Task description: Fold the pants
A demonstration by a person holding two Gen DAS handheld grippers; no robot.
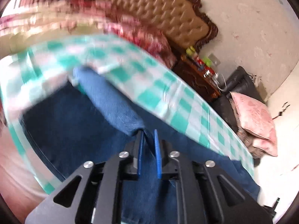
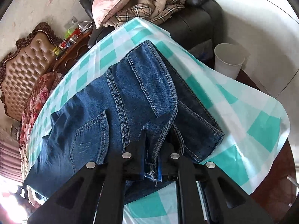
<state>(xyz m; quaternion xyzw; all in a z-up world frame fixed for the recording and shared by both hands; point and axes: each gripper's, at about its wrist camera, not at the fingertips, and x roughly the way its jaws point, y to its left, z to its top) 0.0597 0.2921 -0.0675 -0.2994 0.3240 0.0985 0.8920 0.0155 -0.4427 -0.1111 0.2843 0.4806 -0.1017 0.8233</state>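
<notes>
The jeans [image 2: 115, 100] lie on a worktop [image 2: 261, 125] covered by a teal-and-white checked cloth, filling the centre and lower left of the right wrist view. They are dark blue denim with pale stitching; a back pocket shows at the lower left of that frame and a thick seam runs down the middle. Part of the garment is doubled over itself, its hemmed edges reaching toward the right of the frame.

The right hand-held gripper [image 2: 151, 149] sits at the bottom centre of its view, its 2 black fingers drawn close together and clamped on a frayed denim edge that passes between them.

In the left wrist view, much of it blurred, the jeans [image 1: 89, 127] spread across the lower left and centre, with a lighter blue fold rising toward the middle of the frame. The left hand-held gripper [image 1: 149, 136] stands at the bottom centre with its 2 blue pads a narrow gap apart; denim lies in that gap near the tips, but I cannot tell whether the pads press on it.

A tufted tan headboard [image 1: 158, 13] occupies the upper centre of the left view. A pink cushion [image 2: 114, 0] rests on a dark sofa at the top of the right view, and a white bin [image 2: 229, 59] stands at the right.
</notes>
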